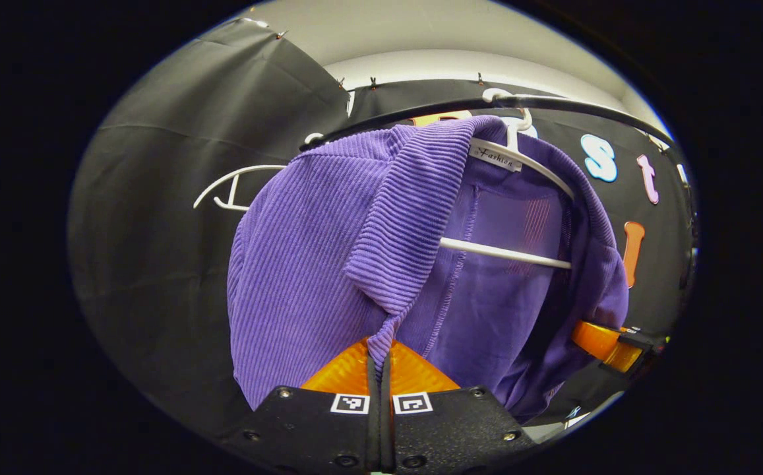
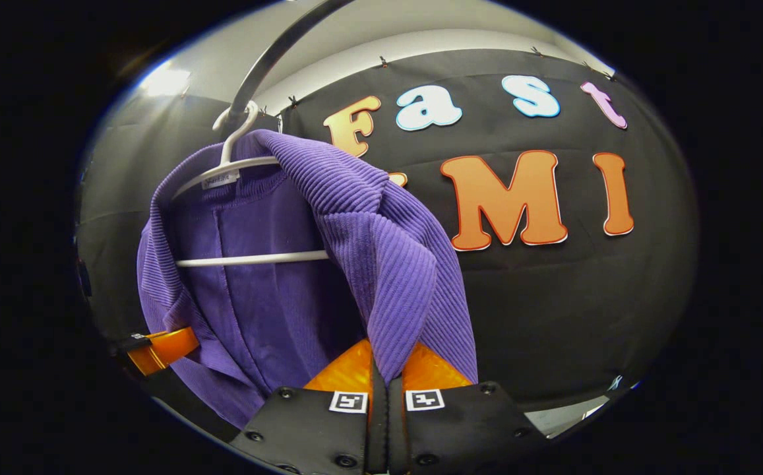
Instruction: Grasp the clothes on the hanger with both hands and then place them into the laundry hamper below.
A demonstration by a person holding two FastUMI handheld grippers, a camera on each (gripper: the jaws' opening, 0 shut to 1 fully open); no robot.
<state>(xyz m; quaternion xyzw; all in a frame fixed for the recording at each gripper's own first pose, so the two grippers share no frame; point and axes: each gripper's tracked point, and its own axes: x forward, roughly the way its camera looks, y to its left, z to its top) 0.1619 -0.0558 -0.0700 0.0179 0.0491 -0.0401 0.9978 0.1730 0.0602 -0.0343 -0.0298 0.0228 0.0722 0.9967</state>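
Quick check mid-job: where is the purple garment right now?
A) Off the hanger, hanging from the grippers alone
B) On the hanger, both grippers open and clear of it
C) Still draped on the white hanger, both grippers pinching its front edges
C: the garment still drapes over the hanger, with the left gripper and right gripper each shut on a fold of its fabric.

dim booth | ceiling glare upper left, right gripper view | edges bowed

purple garment (image 1: pixel 328 264) hides most of the white hanger (image 1: pixel 519 158); its lower hem is cut off.
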